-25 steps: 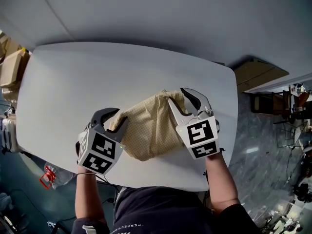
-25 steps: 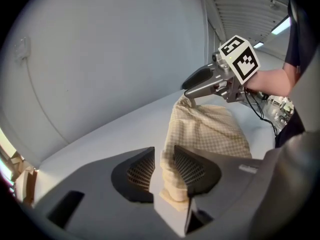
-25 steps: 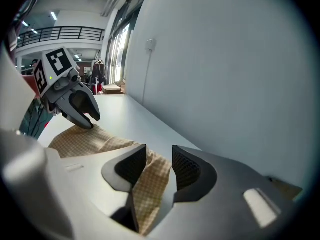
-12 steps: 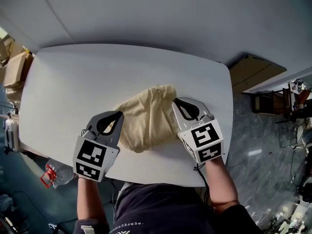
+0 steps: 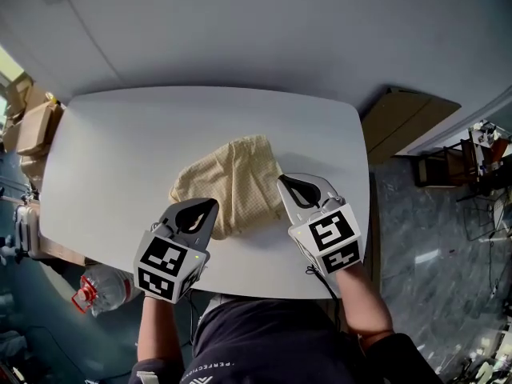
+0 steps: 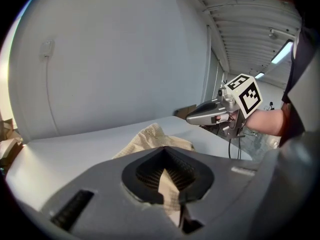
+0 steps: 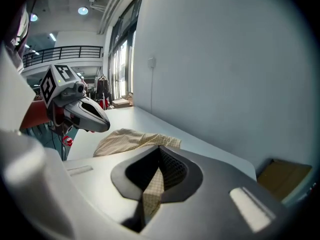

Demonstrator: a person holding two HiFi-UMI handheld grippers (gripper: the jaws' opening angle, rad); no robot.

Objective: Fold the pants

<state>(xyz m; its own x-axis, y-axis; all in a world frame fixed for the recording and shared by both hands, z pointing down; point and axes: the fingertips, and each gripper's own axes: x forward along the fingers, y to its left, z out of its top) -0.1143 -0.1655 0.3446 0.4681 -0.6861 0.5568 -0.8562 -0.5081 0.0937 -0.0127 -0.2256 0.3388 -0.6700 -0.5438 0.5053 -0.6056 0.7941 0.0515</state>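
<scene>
The pants (image 5: pixel 228 184), a pale yellow checked cloth, lie bunched in a folded heap on the white table (image 5: pixel 120 150). My left gripper (image 5: pixel 210 208) is shut on the heap's near-left edge. In the left gripper view a strip of cloth runs down between the closed jaws of that gripper (image 6: pixel 167 184), with the rest of the pants (image 6: pixel 150 136) beyond. My right gripper (image 5: pixel 282 182) is shut on the heap's right edge. Its own view shows checked cloth pinched in the right gripper (image 7: pixel 155 184), and the pants (image 7: pixel 132 139) stretch away toward the left gripper (image 7: pixel 100 121).
Cardboard boxes (image 5: pixel 36 126) stand off the table's left end. A plastic bottle (image 5: pixel 100 286) lies on the floor below the near-left corner. A brown board (image 5: pixel 404 118) leans by the wall at the right. The wall runs close behind the table's far edge.
Both grippers stood open beside the heap's edges and are now shut on the cloth. Both hands have drawn back toward the near edge and risen a little.
</scene>
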